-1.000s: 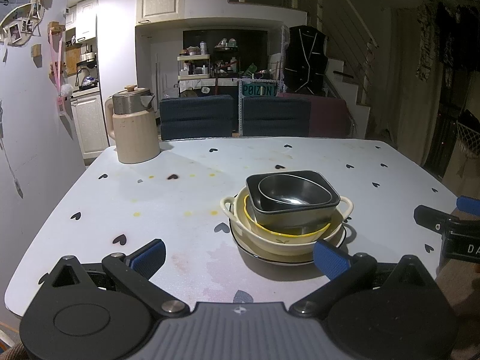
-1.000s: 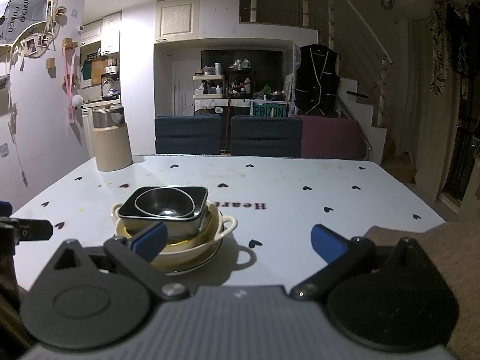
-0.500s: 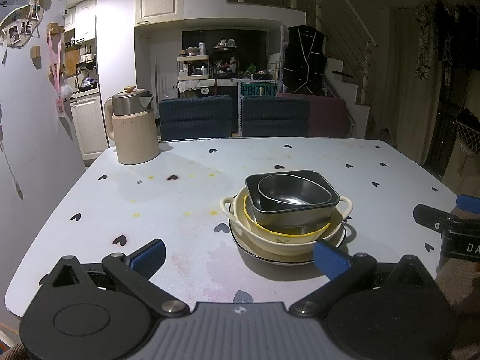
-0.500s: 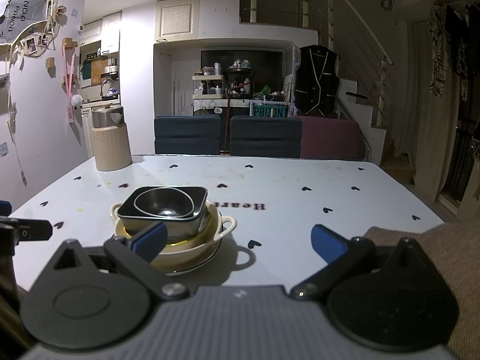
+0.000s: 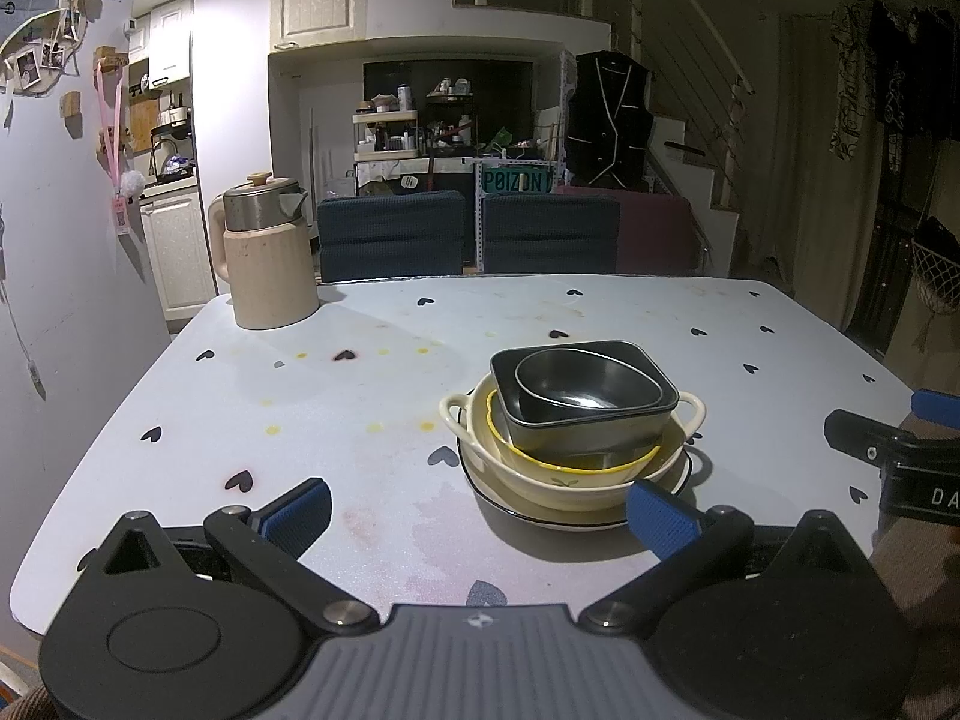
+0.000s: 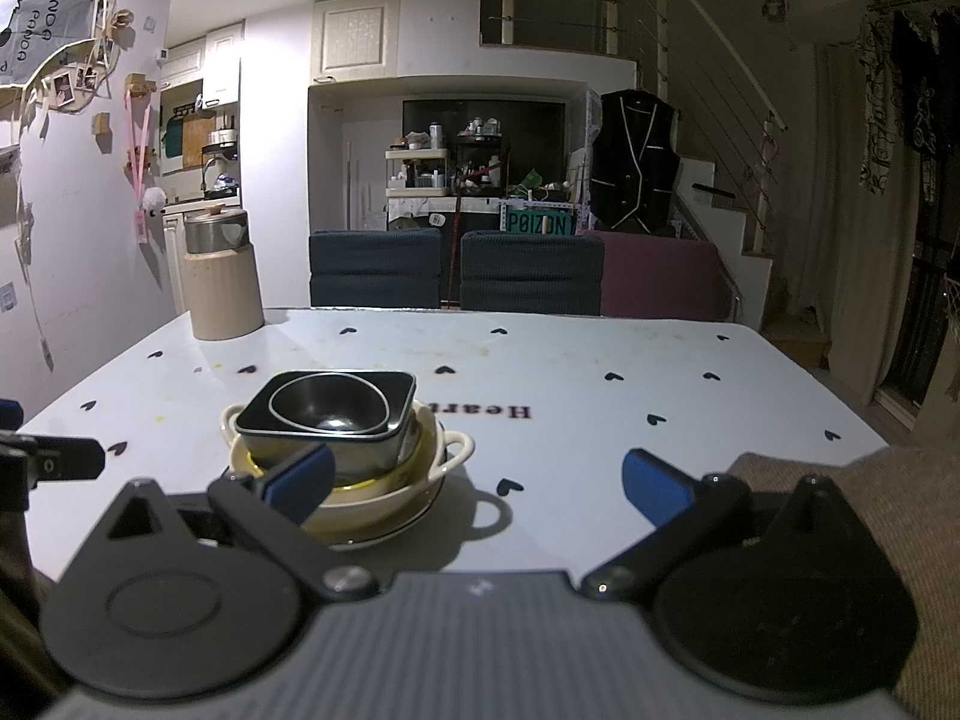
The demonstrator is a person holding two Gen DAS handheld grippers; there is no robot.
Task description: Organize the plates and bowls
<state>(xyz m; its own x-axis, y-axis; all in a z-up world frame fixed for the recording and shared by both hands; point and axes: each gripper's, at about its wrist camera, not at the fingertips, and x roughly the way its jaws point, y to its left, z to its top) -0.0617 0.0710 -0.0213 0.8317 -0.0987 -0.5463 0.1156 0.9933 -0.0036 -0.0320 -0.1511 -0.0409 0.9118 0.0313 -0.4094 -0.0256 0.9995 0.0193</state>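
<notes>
We hold both hand-held grippers (image 5: 480, 507) (image 6: 477, 480) released near the table's (image 5: 360, 396) front edge; next, unstacking the dark grey rounded-square bowl (image 5: 585, 387).

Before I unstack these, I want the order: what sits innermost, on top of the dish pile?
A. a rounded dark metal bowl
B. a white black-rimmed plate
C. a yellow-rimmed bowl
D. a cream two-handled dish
A: the rounded dark metal bowl nests inside the dark rectangular dish, above everything else.
</notes>
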